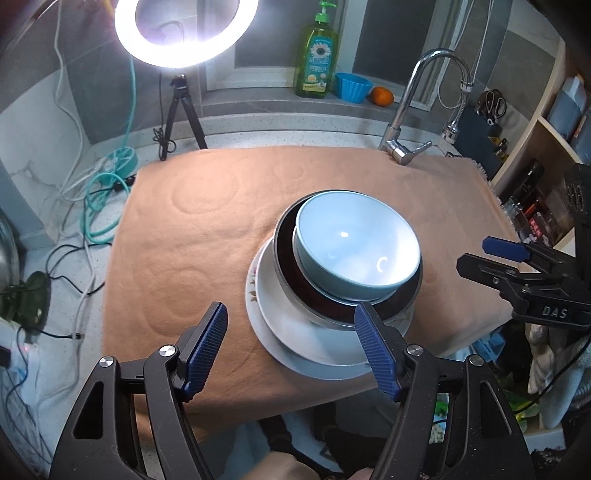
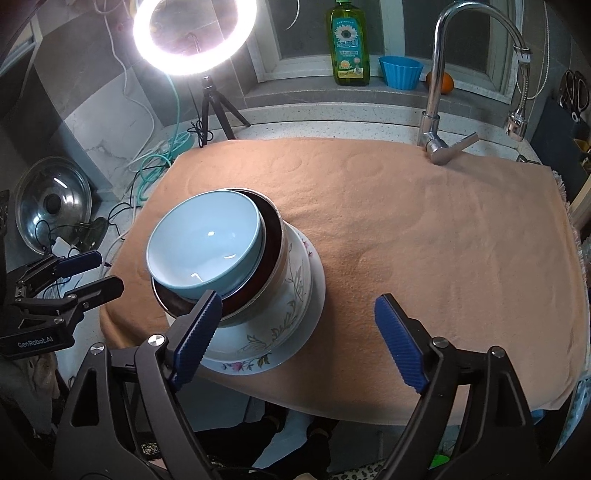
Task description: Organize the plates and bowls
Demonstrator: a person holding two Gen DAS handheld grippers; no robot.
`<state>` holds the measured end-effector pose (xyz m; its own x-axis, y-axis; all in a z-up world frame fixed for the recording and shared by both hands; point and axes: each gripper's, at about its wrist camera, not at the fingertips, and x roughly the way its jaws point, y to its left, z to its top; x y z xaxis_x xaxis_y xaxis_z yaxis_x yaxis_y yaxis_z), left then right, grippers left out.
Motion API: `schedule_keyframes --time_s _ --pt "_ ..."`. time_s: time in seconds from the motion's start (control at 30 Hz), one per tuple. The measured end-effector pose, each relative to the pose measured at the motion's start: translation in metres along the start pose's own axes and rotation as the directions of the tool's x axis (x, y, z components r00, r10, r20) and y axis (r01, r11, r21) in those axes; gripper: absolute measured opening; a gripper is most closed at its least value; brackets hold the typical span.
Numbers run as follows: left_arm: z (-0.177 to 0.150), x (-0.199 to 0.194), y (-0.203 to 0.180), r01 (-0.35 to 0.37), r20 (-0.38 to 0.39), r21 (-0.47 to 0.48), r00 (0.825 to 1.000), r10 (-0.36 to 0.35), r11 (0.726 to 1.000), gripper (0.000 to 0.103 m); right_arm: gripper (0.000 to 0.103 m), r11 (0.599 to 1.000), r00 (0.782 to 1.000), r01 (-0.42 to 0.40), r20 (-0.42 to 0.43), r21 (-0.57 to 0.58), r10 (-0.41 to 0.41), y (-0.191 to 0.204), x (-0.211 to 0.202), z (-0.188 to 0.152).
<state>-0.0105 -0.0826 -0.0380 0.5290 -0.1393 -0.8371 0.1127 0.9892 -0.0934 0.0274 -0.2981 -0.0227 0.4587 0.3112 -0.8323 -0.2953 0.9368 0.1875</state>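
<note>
One stack of dishes stands on the peach towel (image 1: 184,240) (image 2: 424,240). On top, a light blue bowl (image 1: 354,243) (image 2: 207,236) leans inside a dark bowl with a metal rim (image 1: 291,258) (image 2: 271,243). Under them are a white flowered bowl (image 2: 291,295) and a white flowered plate (image 1: 255,291) (image 2: 243,365). My left gripper (image 1: 291,317) (image 2: 109,271) is open just in front of the stack, nothing between its pads. My right gripper (image 2: 297,301) (image 1: 476,254) is open beside the stack, its left finger (image 2: 199,328) in front of the dark bowl's rim.
A ring light (image 1: 184,33) on a tripod (image 1: 177,114) stands at the back left, with cables (image 1: 99,206) and a pot lid (image 2: 51,208) beside the towel. A faucet (image 2: 439,85), dish soap bottle (image 2: 349,44), blue cup (image 2: 400,72) and orange (image 1: 382,96) line the back. Shelves (image 1: 535,155) stand right.
</note>
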Motion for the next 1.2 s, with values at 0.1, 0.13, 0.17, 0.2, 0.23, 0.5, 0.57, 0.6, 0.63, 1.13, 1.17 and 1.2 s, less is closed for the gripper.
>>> schedule_keyframes --time_s 0.1,0.13,0.17,0.2,0.23,0.5,0.57,0.6,0.63,1.13,1.17,1.2 --pt "-0.001 0.0012 -0.0011 -0.003 -0.005 -0.002 1.0 0.003 1.0 0.071 0.088 1.0 1.0 -0.005 -0.003 0.005 0.005 -0.0015 0.0016 -0.0006" --pt "-0.0013 0.0012 -0.0016 -0.007 -0.005 0.0 1.0 0.007 1.0 0.071 0.088 1.0 1.0 -0.005 -0.003 0.005 0.005 -0.0018 0.0017 -0.0009" --pt "-0.0015 0.0009 -0.0023 -0.009 -0.005 0.0 1.0 0.009 1.0 0.071 0.088 1.0 1.0 -0.005 -0.004 0.005 0.005 -0.0019 0.0018 -0.0008" --pt "-0.0017 0.0005 -0.003 -0.008 -0.004 0.001 1.0 0.008 1.0 0.071 0.088 1.0 1.0 -0.006 -0.003 0.004 0.006 -0.0015 0.0016 -0.0009" --pt "-0.0013 0.0004 -0.0032 -0.007 -0.004 0.001 1.0 0.007 1.0 0.071 0.088 1.0 1.0 -0.005 -0.001 0.003 0.005 -0.0014 0.0014 -0.0009" --pt "0.0014 -0.0006 -0.0037 -0.022 0.007 -0.002 1.0 0.022 1.0 0.071 0.088 1.0 1.0 -0.003 0.003 -0.009 0.003 0.0017 0.004 -0.0005" --pt "0.0021 -0.0007 -0.0033 -0.021 0.009 -0.005 1.0 0.021 1.0 0.071 0.088 1.0 1.0 -0.004 0.002 -0.007 0.004 0.0019 0.0037 -0.0002" --pt "0.0024 -0.0009 -0.0033 -0.021 0.011 -0.005 1.0 0.021 1.0 0.071 0.088 1.0 1.0 -0.005 0.0 -0.005 0.005 0.0019 0.0044 -0.0005" --pt "0.0028 -0.001 -0.0037 -0.023 0.012 -0.003 1.0 0.023 1.0 0.071 0.088 1.0 1.0 -0.005 -0.001 -0.003 0.005 0.0021 0.0042 0.0007" --pt "0.0055 0.0012 -0.004 -0.025 0.013 0.006 1.0 0.025 1.0 0.071 0.088 1.0 1.0 -0.008 -0.006 0.001 0.008 0.0 0.0065 0.0043" --pt "0.006 0.0015 -0.0037 -0.025 0.013 0.006 1.0 0.025 1.0 0.071 0.088 1.0 1.0 -0.007 -0.006 0.0 0.007 -0.0001 0.0066 0.0044" --pt "0.0063 0.0018 -0.0034 -0.025 0.014 0.006 1.0 0.025 1.0 0.071 0.088 1.0 1.0 -0.008 -0.006 -0.001 0.008 0.0002 0.0067 0.0045"
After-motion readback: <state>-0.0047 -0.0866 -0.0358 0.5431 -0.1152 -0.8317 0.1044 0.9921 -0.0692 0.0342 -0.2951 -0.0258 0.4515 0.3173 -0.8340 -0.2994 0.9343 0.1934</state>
